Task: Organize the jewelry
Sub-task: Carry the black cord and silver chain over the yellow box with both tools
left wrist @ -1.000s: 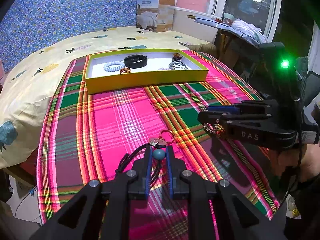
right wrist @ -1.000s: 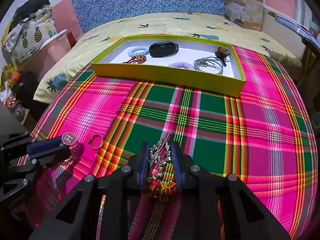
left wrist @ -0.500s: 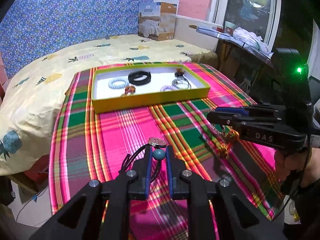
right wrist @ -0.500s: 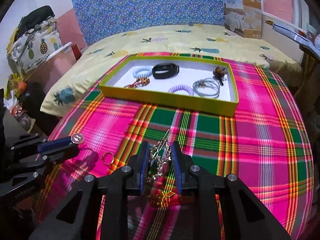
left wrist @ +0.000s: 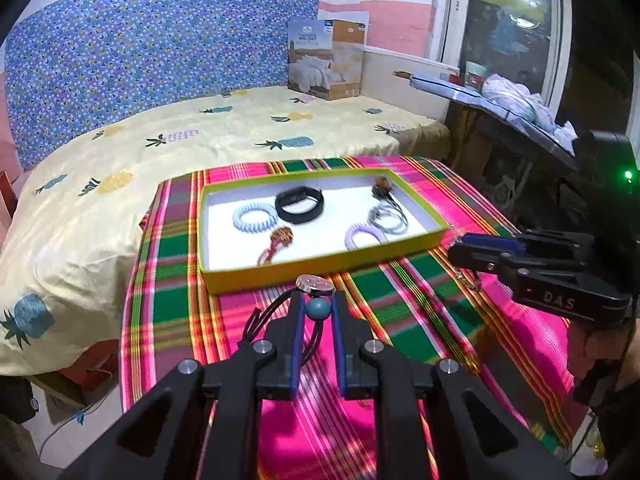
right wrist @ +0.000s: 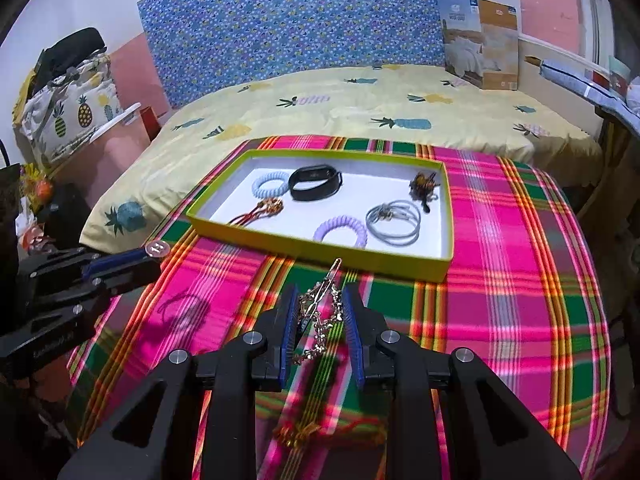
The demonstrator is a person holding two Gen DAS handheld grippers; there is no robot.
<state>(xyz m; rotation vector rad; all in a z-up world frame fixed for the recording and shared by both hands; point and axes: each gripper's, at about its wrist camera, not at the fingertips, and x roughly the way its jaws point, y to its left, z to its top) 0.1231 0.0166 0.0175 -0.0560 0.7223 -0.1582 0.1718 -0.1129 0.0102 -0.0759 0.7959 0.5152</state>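
Note:
My left gripper (left wrist: 315, 304) is shut on a black cord bracelet with a teal bead (left wrist: 318, 307) and a round metal charm (left wrist: 315, 283), held above the plaid cloth. My right gripper (right wrist: 320, 300) is shut on a gold hair clip with a chain (right wrist: 322, 300); a red-and-gold tassel (right wrist: 316, 432) hangs below it. The yellow-rimmed tray (right wrist: 320, 246) ahead holds a black band (right wrist: 316, 182), a pale blue coil (right wrist: 270, 184), a purple coil (right wrist: 340, 232), grey hair ties (right wrist: 394, 220), a red cord bracelet (right wrist: 260, 212) and a brown clip (right wrist: 424, 184). The tray (left wrist: 320, 264) also shows in the left wrist view.
The plaid cloth (right wrist: 520, 280) covers a table that ends at a bed with a pineapple sheet (right wrist: 360, 112). A cardboard box (right wrist: 480, 40) stands at the bed's far side. A cluttered table (left wrist: 500, 92) lies to the right. The left gripper (right wrist: 100, 268) shows at the left.
Both grippers have lifted from the cloth with their pieces and moved toward the tray. A gold ring seen on the cloth earlier is no longer in view.

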